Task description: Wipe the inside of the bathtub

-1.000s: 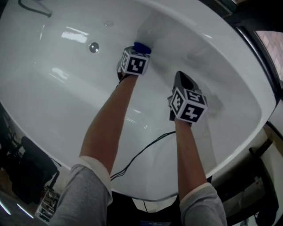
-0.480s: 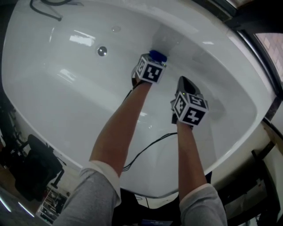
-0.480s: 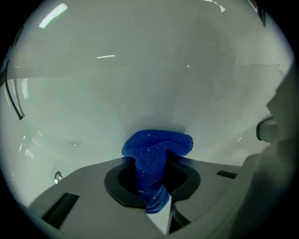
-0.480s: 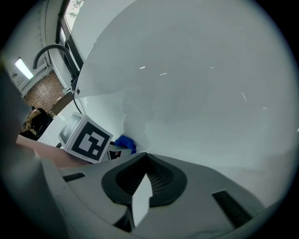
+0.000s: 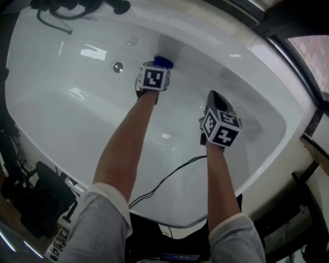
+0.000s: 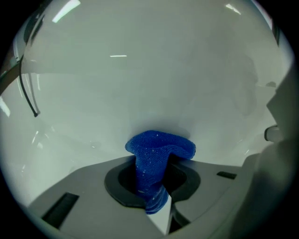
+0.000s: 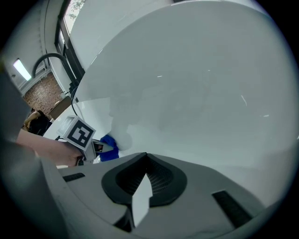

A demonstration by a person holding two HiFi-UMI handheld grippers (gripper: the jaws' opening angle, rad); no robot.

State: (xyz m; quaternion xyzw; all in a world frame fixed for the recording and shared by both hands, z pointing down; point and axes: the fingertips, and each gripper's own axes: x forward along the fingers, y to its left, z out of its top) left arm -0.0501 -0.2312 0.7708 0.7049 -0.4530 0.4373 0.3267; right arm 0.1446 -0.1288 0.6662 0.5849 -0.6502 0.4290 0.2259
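The white bathtub (image 5: pixel 77 133) fills the head view. My left gripper (image 5: pixel 158 69) reaches toward the tub's far wall and is shut on a blue cloth (image 5: pixel 163 62). In the left gripper view the blue cloth (image 6: pixel 156 154) bulges out between the closed jaws and presses against the tub wall (image 6: pixel 154 84). My right gripper (image 5: pixel 213 102) hovers over the tub floor further right, jaws closed with nothing between them. The right gripper view shows my left gripper (image 7: pixel 96 144) and the blue cloth (image 7: pixel 110 148) at its lower left.
A round drain (image 5: pixel 117 66) and a smaller fitting (image 5: pixel 132 40) sit on the tub left of the cloth. A black cable (image 5: pixel 164 177) trails over the near rim. Dark hoses (image 5: pixel 72 10) lie at the tub's far left end.
My left gripper with the cloth swept right and then back left along the far wall. The right gripper stayed about where it was.
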